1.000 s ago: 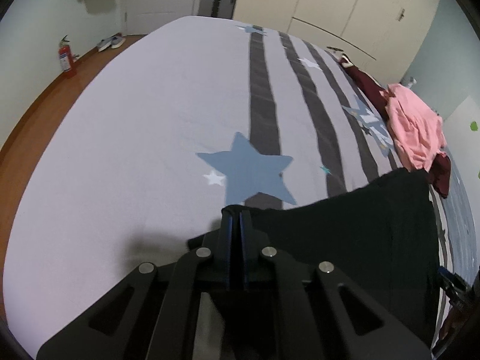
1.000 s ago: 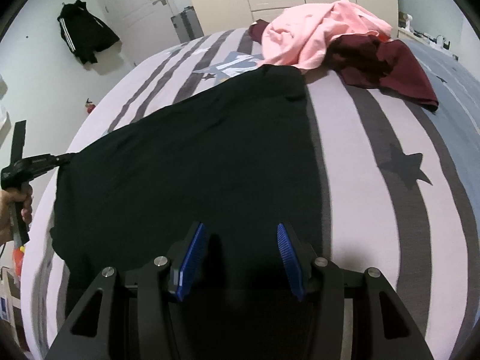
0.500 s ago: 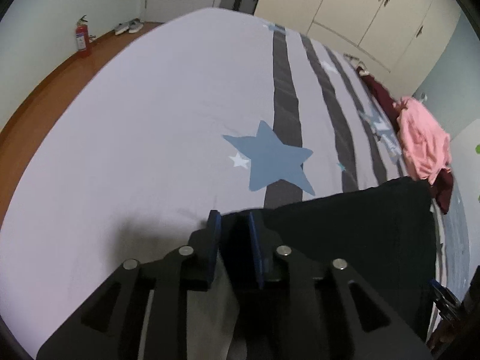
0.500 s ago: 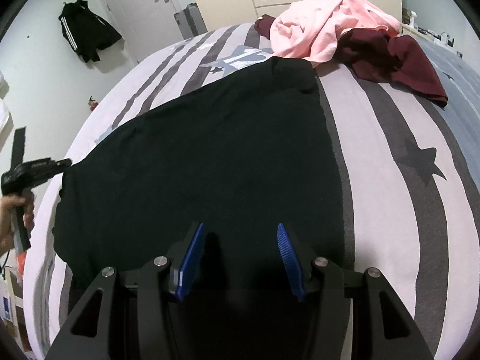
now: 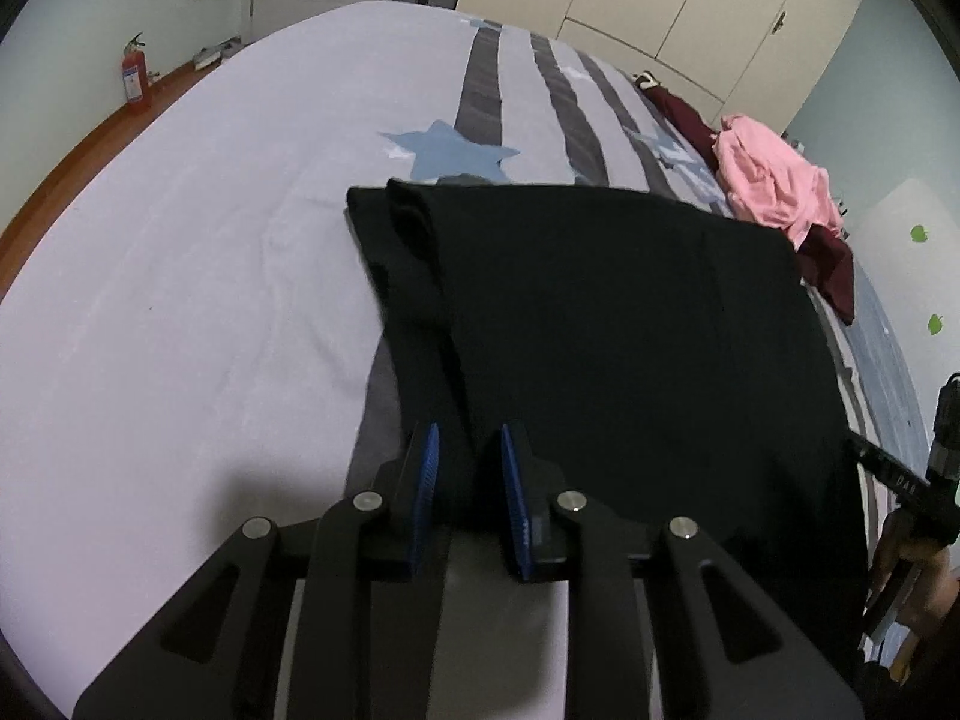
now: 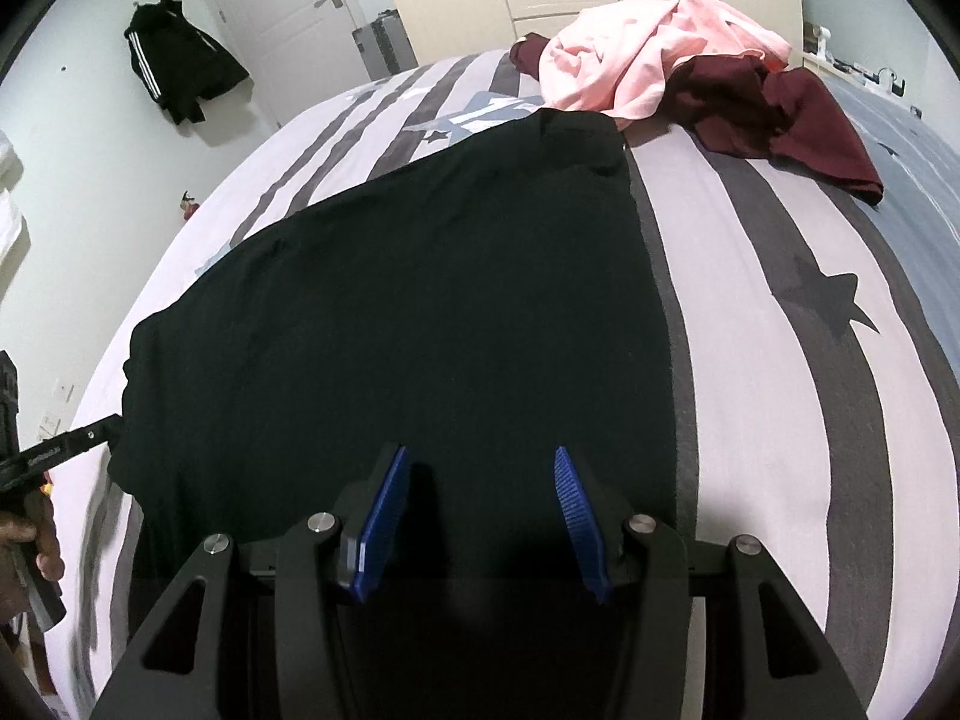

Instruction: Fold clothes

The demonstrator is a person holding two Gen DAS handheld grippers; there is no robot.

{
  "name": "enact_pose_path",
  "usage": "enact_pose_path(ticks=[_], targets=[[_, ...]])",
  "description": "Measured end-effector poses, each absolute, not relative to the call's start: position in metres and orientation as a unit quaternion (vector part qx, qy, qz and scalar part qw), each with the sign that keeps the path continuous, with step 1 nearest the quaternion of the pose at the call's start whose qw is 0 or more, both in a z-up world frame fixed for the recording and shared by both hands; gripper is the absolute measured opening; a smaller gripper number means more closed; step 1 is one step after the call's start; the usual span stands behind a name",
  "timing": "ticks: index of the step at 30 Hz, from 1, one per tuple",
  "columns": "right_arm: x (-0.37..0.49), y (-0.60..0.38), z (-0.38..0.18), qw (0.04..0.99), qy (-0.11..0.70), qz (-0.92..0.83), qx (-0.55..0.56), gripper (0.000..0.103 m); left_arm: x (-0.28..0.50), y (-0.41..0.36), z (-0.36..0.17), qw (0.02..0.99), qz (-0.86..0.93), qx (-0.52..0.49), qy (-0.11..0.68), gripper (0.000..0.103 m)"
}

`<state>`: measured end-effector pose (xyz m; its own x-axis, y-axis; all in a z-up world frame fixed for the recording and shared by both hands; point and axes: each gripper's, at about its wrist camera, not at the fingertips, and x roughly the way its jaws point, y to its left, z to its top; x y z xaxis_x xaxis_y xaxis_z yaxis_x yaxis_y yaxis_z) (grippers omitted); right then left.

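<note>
The left gripper [image 5: 465, 456] hangs over the near left edge of the black garment [image 5: 600, 312], its blue pads parted by a narrow gap; dark cloth shows between them, but the pads do not press on it. The jaws opened within the last second and have not widened in the last half second. The right gripper [image 6: 480, 492] stands wide open above the same garment's near hem, gripping nothing. The garment lies spread flat on the striped bed cover [image 5: 180, 300], one edge folded over along its left side. Beyond its far right corner sits a heap: a pink garment [image 6: 636, 60] on a maroon garment [image 6: 780, 120]. Past its far left edge lies a blue star [image 5: 450, 150] print. A large pale numeral printed near the heap is partly hidden, unreadable.
</note>
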<state>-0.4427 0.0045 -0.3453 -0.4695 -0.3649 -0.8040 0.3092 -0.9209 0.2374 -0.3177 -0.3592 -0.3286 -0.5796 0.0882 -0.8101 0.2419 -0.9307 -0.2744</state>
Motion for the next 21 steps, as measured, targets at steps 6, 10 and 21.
enact_pose_path(ticks=[6, 10, 21], targets=[[-0.439, 0.007, -0.346, 0.194, -0.035, -0.857, 0.477, 0.047, -0.33, -0.35, -0.333, 0.035, -0.863, 0.477, 0.162, 0.019], [-0.436, 0.007, -0.345, 0.194, -0.039, -0.856, 0.477, 0.047, -0.332, -0.356, -0.33, 0.029, -0.865, 0.467, 0.182, 0.0], [-0.43, 0.005, -0.344, 0.196, -0.036, -0.856, 0.478, 0.047, -0.328, -0.379, -0.317, 0.053, -0.86, 0.463, 0.207, 0.005]])
